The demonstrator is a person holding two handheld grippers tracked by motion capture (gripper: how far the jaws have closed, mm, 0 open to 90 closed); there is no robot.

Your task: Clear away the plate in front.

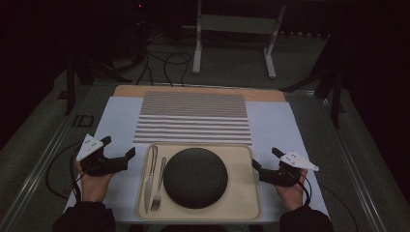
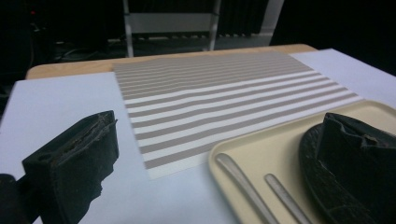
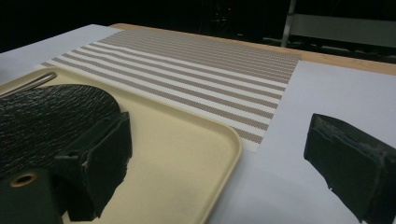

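High view: tray [image 1: 244, 203] lay near, centred on white sheet [image 1: 118, 121]; dark plate [image 1: 195, 177], knife [image 1: 151, 176], fork [image 1: 158, 186] rested inside. Left gripper [image 1: 119, 152] and right gripper [image 1: 263, 161] flanked tray, jaws apart, empty. Best gripped at side rims, evenly, kept level. Striped mat [image 1: 193, 118] lay far, bare; open room beyond.

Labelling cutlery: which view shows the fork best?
High view: the fork lies whole on the tray, between knife and dark plate. Left gripper view catches just its handle. Right gripper view: one handle, fork or knife unclear.
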